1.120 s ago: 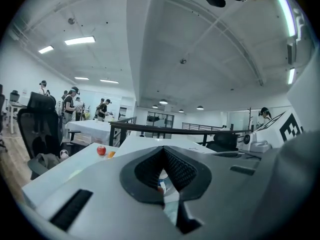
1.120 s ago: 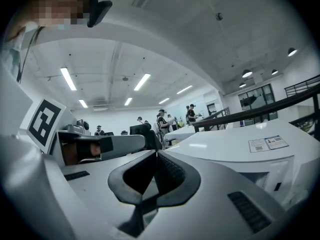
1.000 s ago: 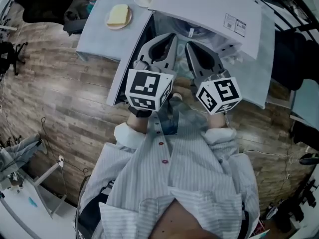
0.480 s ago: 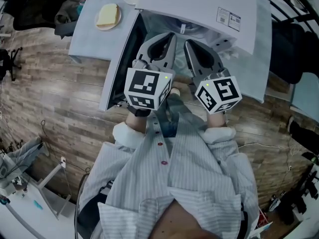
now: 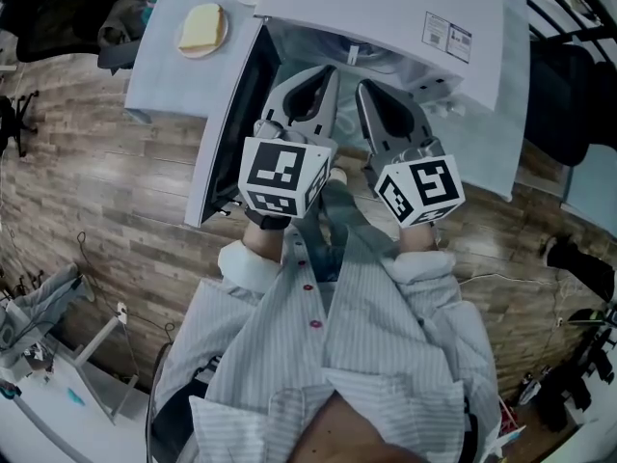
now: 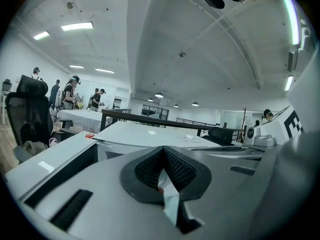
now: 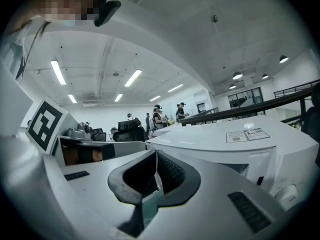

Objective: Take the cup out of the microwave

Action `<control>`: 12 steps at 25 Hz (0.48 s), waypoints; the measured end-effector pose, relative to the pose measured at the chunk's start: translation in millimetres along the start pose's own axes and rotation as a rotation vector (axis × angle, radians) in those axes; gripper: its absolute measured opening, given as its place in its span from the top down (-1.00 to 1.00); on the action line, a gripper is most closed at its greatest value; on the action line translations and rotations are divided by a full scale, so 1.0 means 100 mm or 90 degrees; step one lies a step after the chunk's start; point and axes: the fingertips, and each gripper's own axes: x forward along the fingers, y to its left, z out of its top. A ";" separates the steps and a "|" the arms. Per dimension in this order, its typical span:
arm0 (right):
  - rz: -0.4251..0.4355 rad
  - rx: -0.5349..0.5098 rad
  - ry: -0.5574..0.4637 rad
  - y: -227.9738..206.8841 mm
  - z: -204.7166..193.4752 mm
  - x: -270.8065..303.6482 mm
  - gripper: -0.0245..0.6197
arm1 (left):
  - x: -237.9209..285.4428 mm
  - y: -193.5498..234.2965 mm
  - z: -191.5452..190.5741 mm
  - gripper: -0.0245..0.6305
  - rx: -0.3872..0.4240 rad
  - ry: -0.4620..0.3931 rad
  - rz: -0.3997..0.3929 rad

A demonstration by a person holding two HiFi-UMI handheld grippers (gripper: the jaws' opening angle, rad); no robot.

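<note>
A white microwave (image 5: pixel 386 8) stands on a pale table, its door (image 5: pixel 227 114) swung open to the left. I cannot make out the cup; the dim cavity (image 5: pixel 318 51) is mostly hidden behind the grippers. My left gripper (image 5: pixel 331 70) and right gripper (image 5: pixel 362 87) are held side by side just in front of the opening, pointing into it. The left gripper (image 6: pixel 162 151) is shut and holds nothing, with the microwave's top (image 6: pixel 150 134) beyond it. The right gripper (image 7: pixel 156 156) is also shut and holds nothing, with the white casing (image 7: pixel 225 139) ahead.
A plate with a yellow slab (image 5: pixel 202 29) lies on the table (image 5: pixel 159 75) left of the door. Wood flooring (image 5: pixel 116 191) surrounds the table. A dark chair (image 5: pixel 554 85) stands at the right. People and desks (image 6: pixel 75 96) show far off in the room.
The microwave and table have drifted slightly left in the head view. Both grippers stay side by side before the opening, a little lower, jaws unchanged.
</note>
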 end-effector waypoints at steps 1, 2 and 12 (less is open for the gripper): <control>-0.003 -0.006 0.000 0.00 -0.03 0.01 0.81 | 0.01 0.02 -0.03 0.90 0.000 0.000 0.003; -0.007 -0.011 -0.001 -0.01 -0.06 0.03 0.82 | 0.02 0.04 -0.05 0.90 0.001 0.000 0.006; -0.053 -0.038 -0.010 -0.23 -0.38 0.20 0.81 | 0.19 0.13 -0.32 0.90 -0.003 -0.001 0.012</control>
